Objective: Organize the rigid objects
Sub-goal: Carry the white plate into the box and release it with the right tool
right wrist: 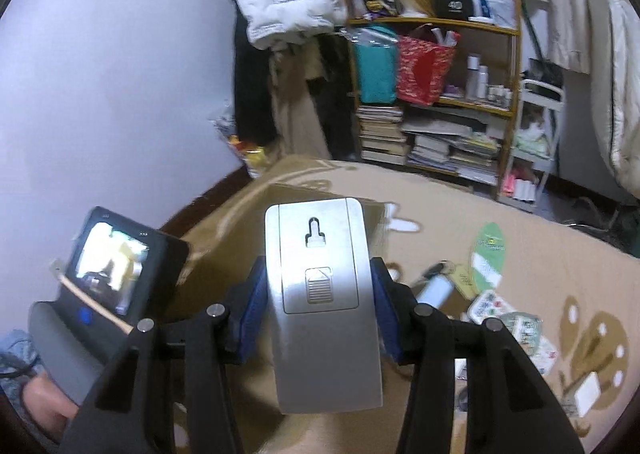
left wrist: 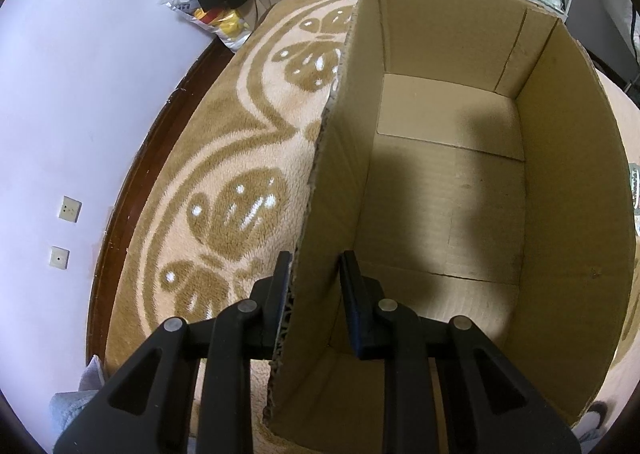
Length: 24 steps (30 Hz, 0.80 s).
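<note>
An open-topped, empty cardboard box (left wrist: 568, 194) stands on a tan patterned blanket (left wrist: 224, 158). My left gripper (left wrist: 316, 274) straddles the box's left wall near its near corner. One finger is outside and touching the wall, the other inside, with a visible gap, so the jaws stand open. In the right wrist view my right gripper (right wrist: 320, 294) is shut on a silver-grey flat device (right wrist: 324, 294). The device's back shows a keyhole slot and a ribbed battery cover. It hangs above the near end of the box (right wrist: 224, 230).
Small items lie on the blanket (right wrist: 560, 254) to the right: a green oval tag (right wrist: 490, 254), a white cylinder (right wrist: 436, 288), printed packets (right wrist: 516, 322). A loaded bookshelf (right wrist: 440, 94) stands behind. The left hand-held unit's screen (right wrist: 116, 266) is at left, and a white wall (left wrist: 80, 94) borders the bed.
</note>
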{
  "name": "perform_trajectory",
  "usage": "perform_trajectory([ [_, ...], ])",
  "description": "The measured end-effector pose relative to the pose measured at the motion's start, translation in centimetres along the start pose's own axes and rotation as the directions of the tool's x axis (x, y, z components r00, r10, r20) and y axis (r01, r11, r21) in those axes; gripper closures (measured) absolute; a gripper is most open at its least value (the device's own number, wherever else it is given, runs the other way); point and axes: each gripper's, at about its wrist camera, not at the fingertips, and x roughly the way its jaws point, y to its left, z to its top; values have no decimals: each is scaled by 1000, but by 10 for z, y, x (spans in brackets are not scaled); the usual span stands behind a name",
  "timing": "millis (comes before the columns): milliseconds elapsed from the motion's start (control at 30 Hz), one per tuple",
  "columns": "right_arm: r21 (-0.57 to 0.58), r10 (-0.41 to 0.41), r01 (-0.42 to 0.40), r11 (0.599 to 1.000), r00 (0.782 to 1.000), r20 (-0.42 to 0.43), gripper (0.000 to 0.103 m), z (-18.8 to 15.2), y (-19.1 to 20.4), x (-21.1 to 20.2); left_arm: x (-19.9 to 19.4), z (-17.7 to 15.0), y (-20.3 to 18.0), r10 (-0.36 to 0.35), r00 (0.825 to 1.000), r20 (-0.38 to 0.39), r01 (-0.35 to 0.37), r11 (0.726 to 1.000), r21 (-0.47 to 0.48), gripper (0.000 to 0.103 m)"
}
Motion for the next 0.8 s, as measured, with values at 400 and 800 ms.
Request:
perform_trajectory([
  [400,73,104,-100,992,993,-50,51,-14,1,16,2,-1,0,-5,1000,-4,5,1000,-7,81],
  [800,60,77,-73,996,995,-71,51,-21,3,21,3,-2,2,-5,1000,-10,5,1000,-10,80],
])
